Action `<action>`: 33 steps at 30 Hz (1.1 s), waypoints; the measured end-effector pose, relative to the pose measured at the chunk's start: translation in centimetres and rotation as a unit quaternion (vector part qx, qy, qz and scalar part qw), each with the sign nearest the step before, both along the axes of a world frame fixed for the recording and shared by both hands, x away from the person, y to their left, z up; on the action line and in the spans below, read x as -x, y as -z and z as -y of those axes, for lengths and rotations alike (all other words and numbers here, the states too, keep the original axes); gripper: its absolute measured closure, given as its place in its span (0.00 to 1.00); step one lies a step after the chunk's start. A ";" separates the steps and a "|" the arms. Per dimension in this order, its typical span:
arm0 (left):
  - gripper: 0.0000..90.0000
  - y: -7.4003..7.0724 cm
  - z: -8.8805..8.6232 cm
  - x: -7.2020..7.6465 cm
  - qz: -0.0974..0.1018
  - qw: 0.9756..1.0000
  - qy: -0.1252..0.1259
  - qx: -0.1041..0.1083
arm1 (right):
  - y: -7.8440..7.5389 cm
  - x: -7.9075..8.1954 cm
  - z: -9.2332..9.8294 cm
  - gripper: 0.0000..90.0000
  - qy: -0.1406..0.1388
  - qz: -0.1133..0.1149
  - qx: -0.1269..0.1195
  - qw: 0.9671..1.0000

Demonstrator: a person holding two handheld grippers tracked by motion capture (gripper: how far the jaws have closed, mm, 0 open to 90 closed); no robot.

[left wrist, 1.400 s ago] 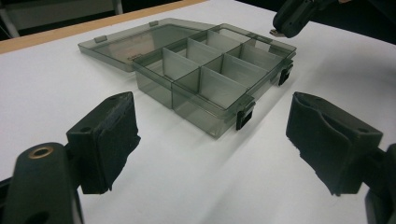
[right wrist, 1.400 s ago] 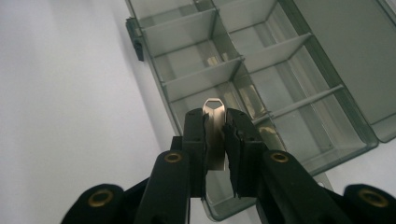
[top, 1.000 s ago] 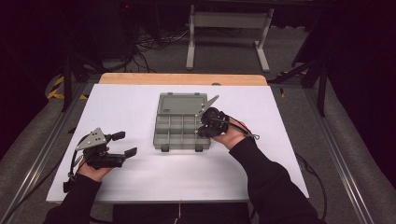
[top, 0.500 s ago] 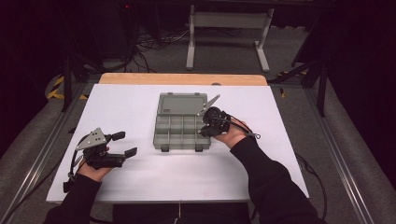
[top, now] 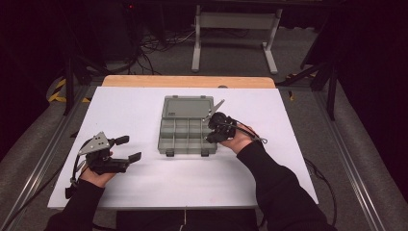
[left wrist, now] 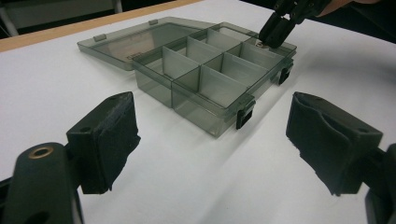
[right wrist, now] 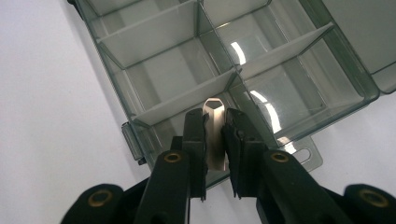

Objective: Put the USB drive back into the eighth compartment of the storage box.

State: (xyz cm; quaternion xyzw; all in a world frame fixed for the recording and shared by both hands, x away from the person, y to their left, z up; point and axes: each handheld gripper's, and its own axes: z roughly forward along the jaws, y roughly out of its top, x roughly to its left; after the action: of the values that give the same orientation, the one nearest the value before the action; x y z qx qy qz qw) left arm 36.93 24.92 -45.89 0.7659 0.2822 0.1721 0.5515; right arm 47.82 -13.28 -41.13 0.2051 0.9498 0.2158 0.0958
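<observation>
Right gripper [right wrist: 215, 140]: jaws nearly closed, clamping a small flat metal piece [right wrist: 214, 128], pale silver with an angled tip; it is hanging over the near right corner compartment of the compartment box [top: 185, 132].

Left gripper [top: 126, 148]: jaws standing wide apart, gripping nothing, resting low over the white table [top: 144, 187] well left of the box.

Compartment box: smoky translucent grey plastic, sitting mid-table, its hinged lid [top: 187, 107] lying open flat on the far side, dividers forming rows of compartments, two dark latches [left wrist: 244, 114] facing the person.
</observation>
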 end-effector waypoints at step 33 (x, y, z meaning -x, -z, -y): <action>0.19 0.0 0.0 0.0 -0.002 1.000 0.001 -0.001 | 1.3 -0.1 -0.6 0.87 -0.005 -0.034 0.018 0.999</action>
State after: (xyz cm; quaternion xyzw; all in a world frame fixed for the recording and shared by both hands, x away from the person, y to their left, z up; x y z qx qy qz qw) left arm 36.91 24.88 -45.91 0.7672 0.2819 0.1705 0.5504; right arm 47.91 -12.71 -42.42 0.2057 0.9573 0.1919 0.0663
